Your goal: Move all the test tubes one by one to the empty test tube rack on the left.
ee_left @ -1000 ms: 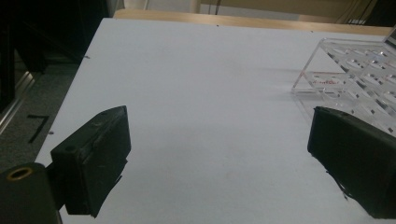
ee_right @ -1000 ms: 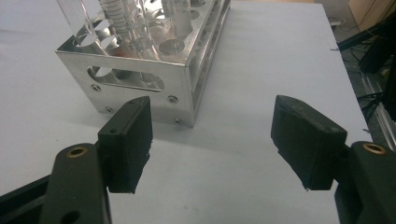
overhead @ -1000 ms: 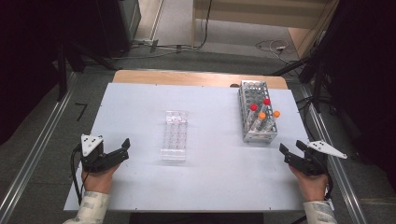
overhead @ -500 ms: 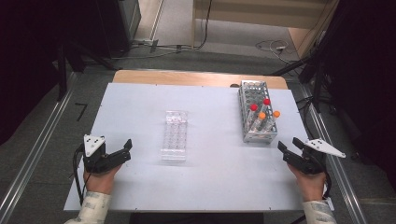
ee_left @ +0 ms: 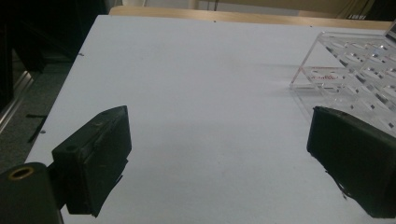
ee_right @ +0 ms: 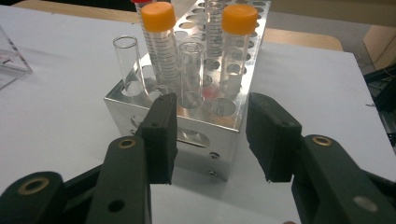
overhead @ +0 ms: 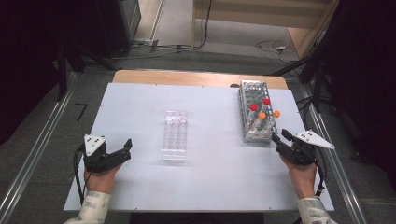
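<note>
While both tongs gape empty, red print on the clear rack (ee_left: 355,70) stays unreadable.

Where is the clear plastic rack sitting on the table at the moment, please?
In the high view the clear plastic rack lies near the middle of the white table, between the left gripper and the metal tube rack.

A white counter (overhead: 140,102) with a wooden far edge (overhead: 187,77) stands on a grey carpeted floor (overhead: 177,51), metal rails (overhead: 32,158) running along both sides, cables (overhead: 271,45) lying beyond it, dark curtains (overhead: 28,56) hanging left and right.
</note>
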A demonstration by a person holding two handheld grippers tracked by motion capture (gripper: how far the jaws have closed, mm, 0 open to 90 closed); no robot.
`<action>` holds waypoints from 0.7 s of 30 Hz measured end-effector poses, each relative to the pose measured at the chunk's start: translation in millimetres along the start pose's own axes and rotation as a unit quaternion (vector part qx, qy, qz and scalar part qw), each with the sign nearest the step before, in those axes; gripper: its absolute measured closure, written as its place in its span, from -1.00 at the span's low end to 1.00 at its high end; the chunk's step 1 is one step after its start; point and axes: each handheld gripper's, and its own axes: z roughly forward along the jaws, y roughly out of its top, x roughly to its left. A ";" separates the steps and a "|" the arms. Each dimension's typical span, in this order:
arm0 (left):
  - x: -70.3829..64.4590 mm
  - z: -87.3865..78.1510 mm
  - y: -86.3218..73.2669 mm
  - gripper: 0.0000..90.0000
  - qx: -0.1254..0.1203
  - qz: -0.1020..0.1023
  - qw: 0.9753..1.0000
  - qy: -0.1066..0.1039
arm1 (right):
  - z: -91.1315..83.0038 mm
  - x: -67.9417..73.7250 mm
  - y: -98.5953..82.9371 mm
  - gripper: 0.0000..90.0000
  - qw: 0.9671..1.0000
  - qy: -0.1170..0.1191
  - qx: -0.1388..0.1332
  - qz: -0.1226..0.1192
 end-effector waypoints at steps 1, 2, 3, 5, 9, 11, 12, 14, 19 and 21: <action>0.0 0.0 0.0 -0.85 0.001 0.000 1.000 0.000 | 0.9 0.4 0.7 0.17 1.000 0.001 -0.001 0.001; -0.1 0.2 0.0 -0.85 0.001 0.000 1.000 0.001 | 2.0 0.8 1.5 0.17 1.000 0.001 -0.002 0.002; -0.2 0.4 0.0 -0.85 0.001 0.000 1.000 0.001 | 3.1 1.2 2.3 0.17 1.000 0.000 -0.002 0.002; -0.2 0.5 0.0 -0.85 0.002 0.000 1.000 0.001 | 5.5 1.4 3.3 0.19 1.000 -0.001 -0.003 0.001; 0.1 0.8 -0.1 -0.85 0.002 0.000 1.000 0.001 | 10.7 1.8 4.9 0.21 1.000 0.001 -0.003 0.000; 0.3 1.1 0.0 -0.85 0.002 0.000 1.000 0.001 | 13.0 2.5 6.0 0.24 1.000 0.005 -0.004 0.000; 0.3 1.1 0.0 -0.85 0.002 0.000 1.000 0.001 | 14.2 3.0 6.6 0.25 1.000 0.004 -0.003 -0.001; 0.4 1.2 0.0 -0.85 0.002 0.000 1.000 0.001 | 16.9 4.1 7.9 0.27 1.000 0.006 -0.005 -0.002; 0.6 1.0 0.0 -0.85 0.002 0.000 1.000 0.002 | 23.8 6.5 10.2 0.32 1.000 0.005 -0.004 -0.004; 0.8 0.9 0.0 -0.85 0.001 -0.001 1.000 0.002 | 25.4 6.3 10.4 0.34 1.000 0.004 -0.005 -0.005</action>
